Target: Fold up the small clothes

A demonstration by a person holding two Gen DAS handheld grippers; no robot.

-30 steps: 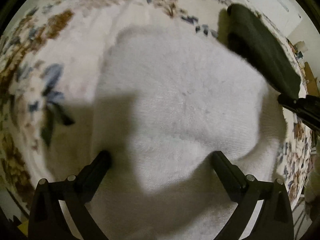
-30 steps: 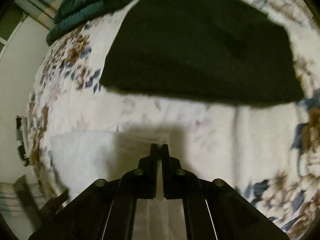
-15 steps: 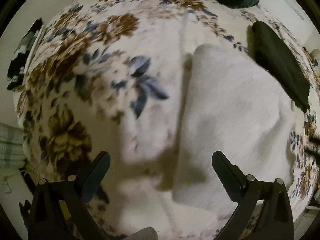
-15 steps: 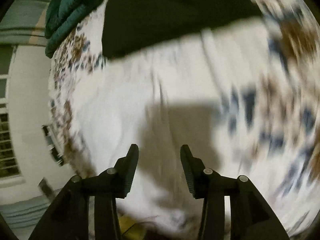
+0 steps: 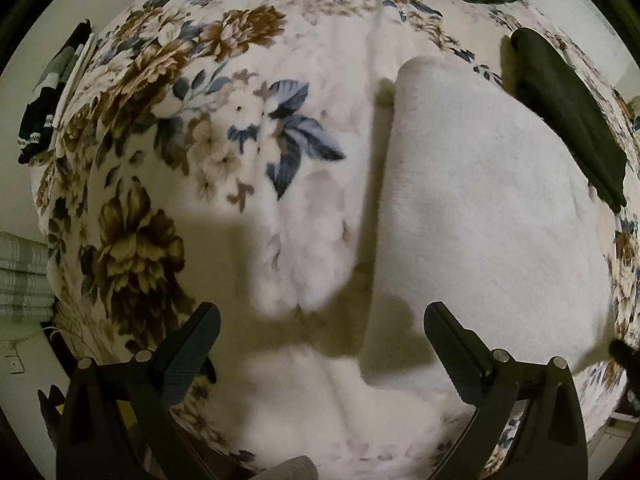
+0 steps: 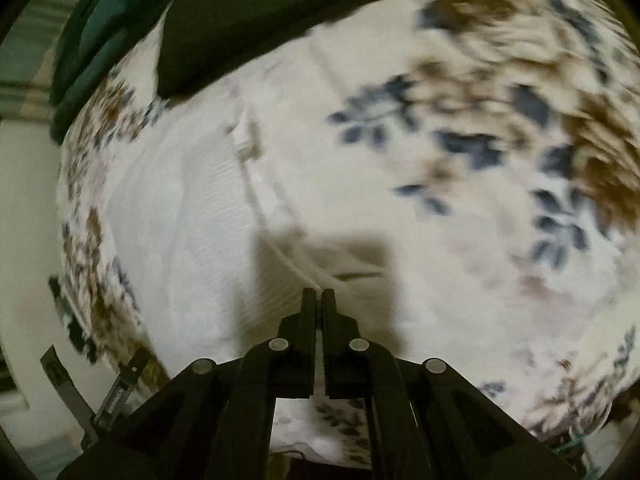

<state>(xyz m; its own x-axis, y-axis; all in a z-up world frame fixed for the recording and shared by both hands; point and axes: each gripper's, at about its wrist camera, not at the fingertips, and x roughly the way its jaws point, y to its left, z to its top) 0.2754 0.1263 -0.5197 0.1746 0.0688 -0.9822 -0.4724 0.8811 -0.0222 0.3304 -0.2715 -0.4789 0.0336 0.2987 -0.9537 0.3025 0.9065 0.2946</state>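
I'm pinching the right hand-held gripper (image 6: 319,294) on the soft, light white knit cloth's (image 6: 192,232) edge, left hand-held gripper (image 5: 320,332) hanging spread and empty.

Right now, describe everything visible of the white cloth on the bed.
The white cloth is a soft, fuzzy, towel-like piece lying flat on the floral blanket, folded, with a rounded far corner. A dark folded garment lies beside its far edge. The left tool hangs open above its near edge, not touching.

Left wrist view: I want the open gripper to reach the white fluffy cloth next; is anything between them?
Nothing visible: the left gripper hangs open above the floral blanket, beside the white fluffy cloth.
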